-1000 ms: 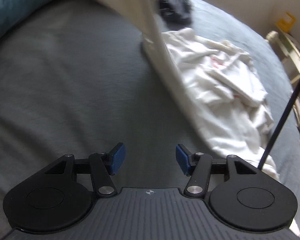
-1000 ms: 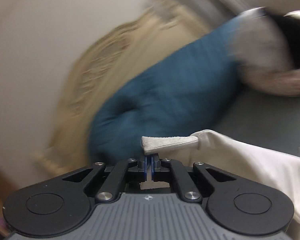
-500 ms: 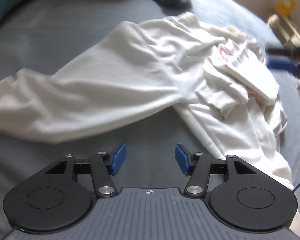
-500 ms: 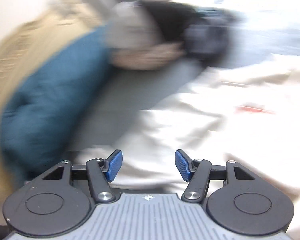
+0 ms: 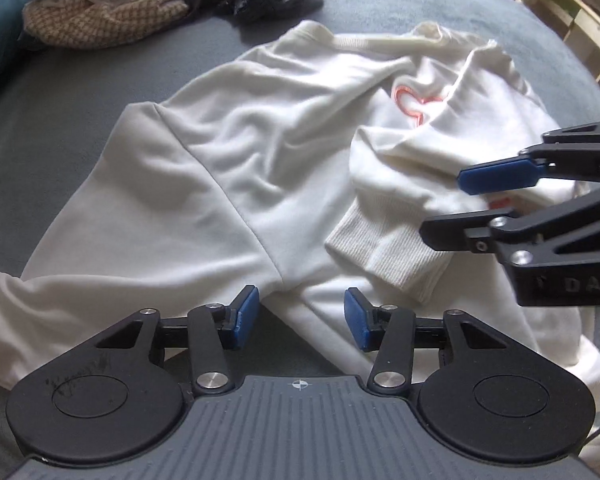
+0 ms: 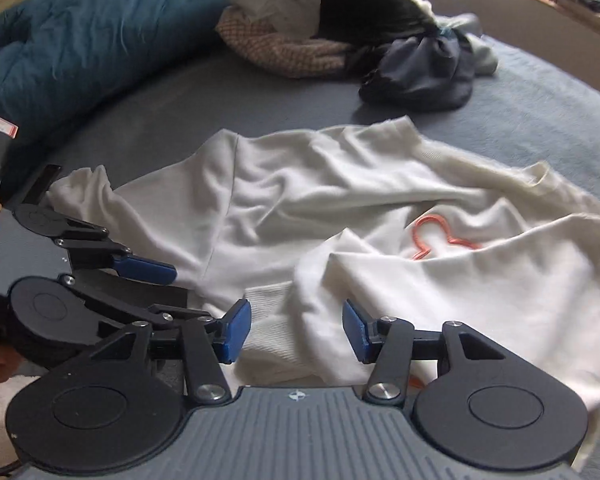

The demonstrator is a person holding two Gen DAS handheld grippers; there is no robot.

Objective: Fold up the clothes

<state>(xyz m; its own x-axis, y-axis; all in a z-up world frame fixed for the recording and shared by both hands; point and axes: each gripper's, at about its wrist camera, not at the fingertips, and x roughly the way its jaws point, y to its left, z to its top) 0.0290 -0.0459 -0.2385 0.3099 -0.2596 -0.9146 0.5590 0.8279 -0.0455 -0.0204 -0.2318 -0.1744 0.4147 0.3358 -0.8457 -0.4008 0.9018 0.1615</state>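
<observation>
A white sweatshirt (image 5: 236, 168) is lying spread and rumpled on a grey bedcover (image 5: 80, 92), filling the middle of both views. Its ribbed neckline is running along the 12 to 1 o'clock edge in the left wrist view, and a pink outline print (image 5: 410, 102) is showing at 1 o'clock among the folds. One sleeve is stretching out past the 9 o'clock border; the other is doubled back over the body, its ribbed cuff (image 5: 384, 248) lying at about 3 o'clock.

The left gripper (image 5: 300, 320) is hovering at 6 o'clock just over the sweatshirt's lower edge, its fingers standing wide apart and holding nothing. The right gripper (image 6: 296, 334) is likewise gaping wide with nothing between its blue pads (image 6: 236, 332); the folded-back sleeve is lying just ahead of the gap. In the left wrist view it is reaching in from 3 o'clock above the cuff.

Bare grey cover is lying open from 9 to 11 o'clock of the sweatshirt. A heap of other clothes (image 6: 340, 40) is sitting well apart at 12 o'clock, beside a teal quilt (image 6: 80, 36) at 10 o'clock in the right wrist view.
</observation>
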